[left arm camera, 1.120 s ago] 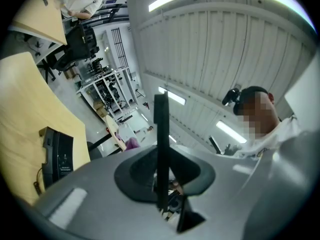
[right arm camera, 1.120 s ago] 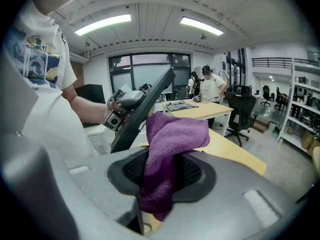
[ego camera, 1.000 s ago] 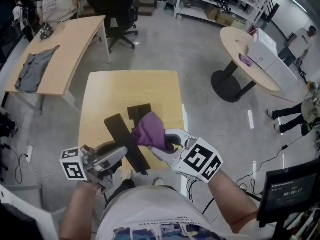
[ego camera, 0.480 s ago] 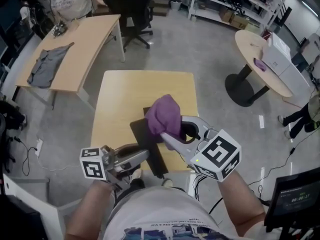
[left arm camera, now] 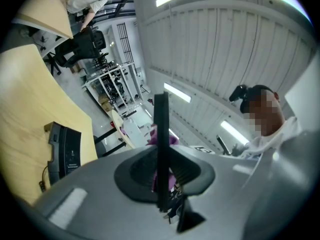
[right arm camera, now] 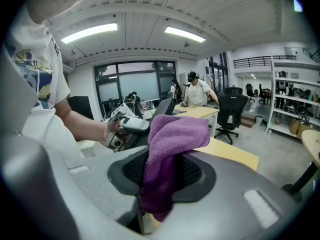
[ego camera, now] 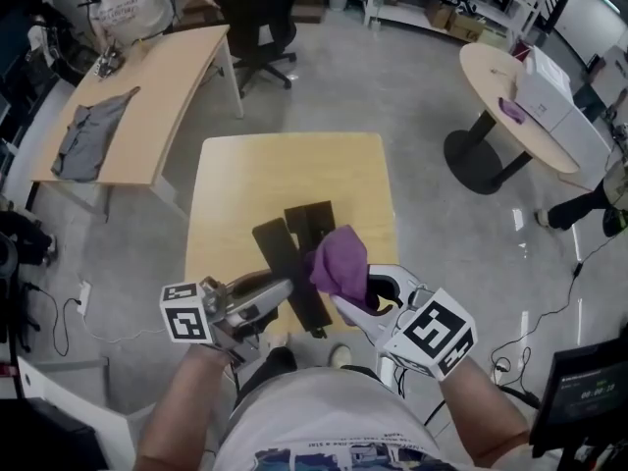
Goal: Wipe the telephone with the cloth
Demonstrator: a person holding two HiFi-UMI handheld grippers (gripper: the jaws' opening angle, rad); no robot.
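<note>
Currently I'm reading this as the wiping step itself. At the left, my left hand-held gripper (ego camera: pixel 277 294) is clamping narrowly on the black handset (ego camera: pixel 283 259), holding it up off the worktop (ego camera: pixel 245 184) so that it is slanting across the near edge. The telephone base (ego camera: pixel 314 220) is lying flat on the worktop just beyond it. To the right, the purple cloth (ego camera: pixel 340 261) is bunching up right beside the handset, though I cannot tell whether the two are touching. My right hand-held gripper (ego camera: pixel 368 292) is pinching the cloth firmly between its jaws. Next, I judge, I'm needing to press the cloth onto the handset and draw it along its length while steadying the left grip.
</note>
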